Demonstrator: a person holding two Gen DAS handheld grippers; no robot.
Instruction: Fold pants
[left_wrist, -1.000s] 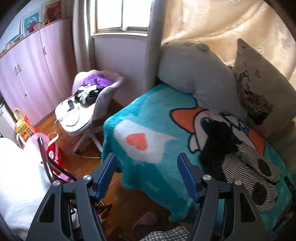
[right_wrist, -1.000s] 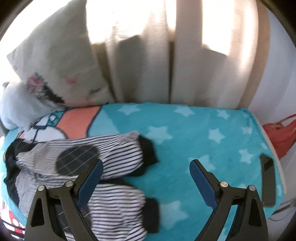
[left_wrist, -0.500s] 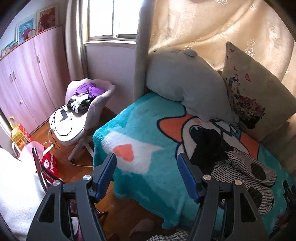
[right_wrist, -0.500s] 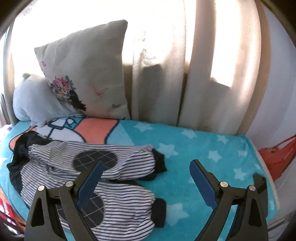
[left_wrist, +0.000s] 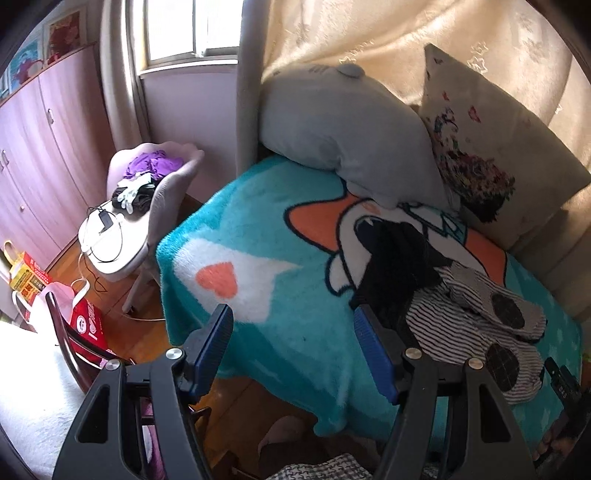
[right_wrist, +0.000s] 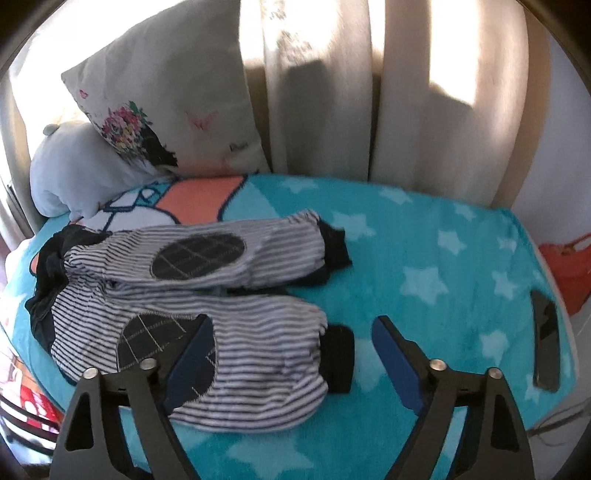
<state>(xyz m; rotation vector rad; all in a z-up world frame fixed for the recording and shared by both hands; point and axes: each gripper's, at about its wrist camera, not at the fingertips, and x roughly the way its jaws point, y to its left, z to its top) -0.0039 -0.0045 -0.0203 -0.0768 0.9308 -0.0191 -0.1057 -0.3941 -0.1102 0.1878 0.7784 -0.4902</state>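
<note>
The striped pants (right_wrist: 229, 325) with dark oval knee patches, black cuffs and a black waist lie flat on the teal blanket (right_wrist: 424, 258), legs side by side, cuffs to the right. My right gripper (right_wrist: 293, 332) is open and empty, hovering above the near leg's cuff end. In the left wrist view the pants (left_wrist: 461, 328) lie at the right, waist toward the middle of the bed. My left gripper (left_wrist: 295, 328) is open and empty, above the blanket (left_wrist: 258, 236) left of the waist.
A grey plush pillow (left_wrist: 343, 133) and a floral cushion (left_wrist: 491, 147) lean at the head of the bed. A dark phone (right_wrist: 546, 347) lies near the right edge. A pink chair (left_wrist: 140, 214) with clothes and a wooden floor are left of the bed. Curtains (right_wrist: 369, 92) hang behind.
Both grippers have moved closer to the bed and the pants. The right gripper has dropped toward the near leg's cuff. Both stay open.
</note>
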